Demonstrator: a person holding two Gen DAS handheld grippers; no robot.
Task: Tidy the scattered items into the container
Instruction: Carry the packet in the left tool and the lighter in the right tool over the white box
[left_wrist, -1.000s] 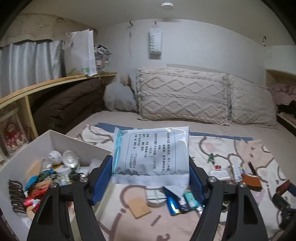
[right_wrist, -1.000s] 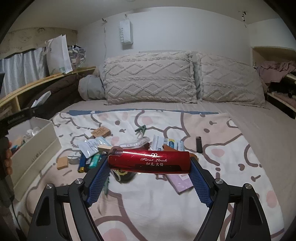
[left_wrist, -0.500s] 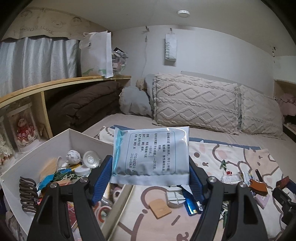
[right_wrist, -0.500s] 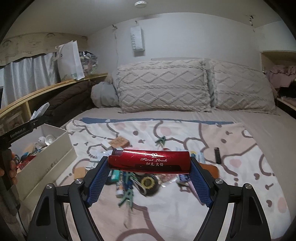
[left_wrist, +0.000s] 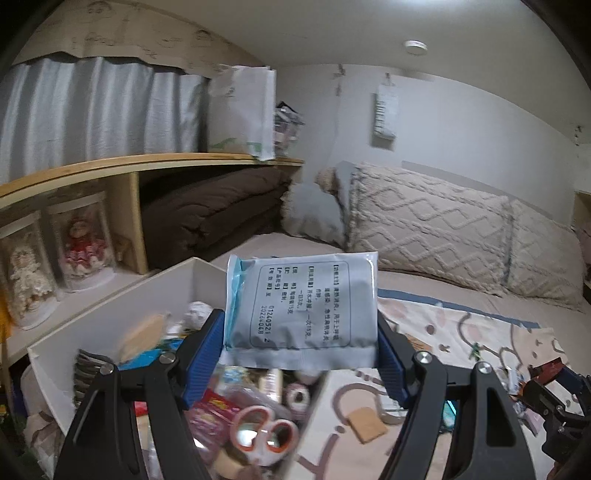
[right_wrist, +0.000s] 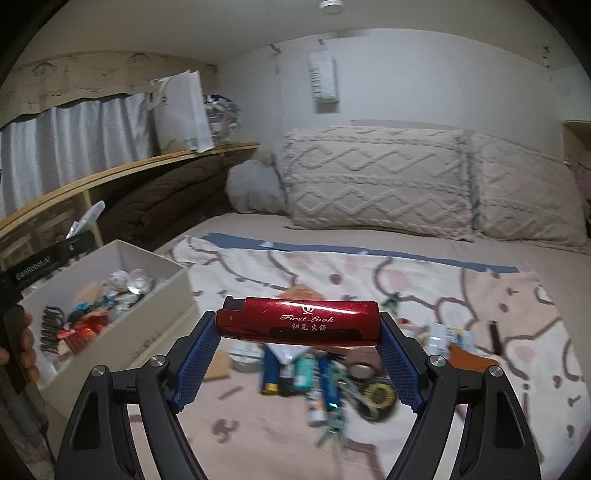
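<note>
My left gripper (left_wrist: 301, 354) is shut on a grey-blue sachet (left_wrist: 301, 308) with printed text and holds it upright over the open white box (left_wrist: 107, 310), which holds several small items such as orange-handled scissors (left_wrist: 264, 435). My right gripper (right_wrist: 299, 341) is shut on a red lighter (right_wrist: 299, 321), held crosswise above the bedspread, right of the white box (right_wrist: 147, 314). Scattered items (right_wrist: 321, 380) lie in a pile on the bedspread under the right gripper. The right gripper also shows at the lower right edge of the left wrist view (left_wrist: 554, 380).
A wooden shelf (left_wrist: 147, 164) with a folded brown blanket (left_wrist: 214, 210) and dolls (left_wrist: 79, 247) runs along the left. Two knitted pillows (right_wrist: 376, 177) lie at the bed head. A black lighter (right_wrist: 494, 336) and a tan square card (left_wrist: 367, 424) lie on the bedspread.
My left gripper has swung left with the sachet, from beside the box to over it. My right gripper has carried the red lighter left, toward the box.
</note>
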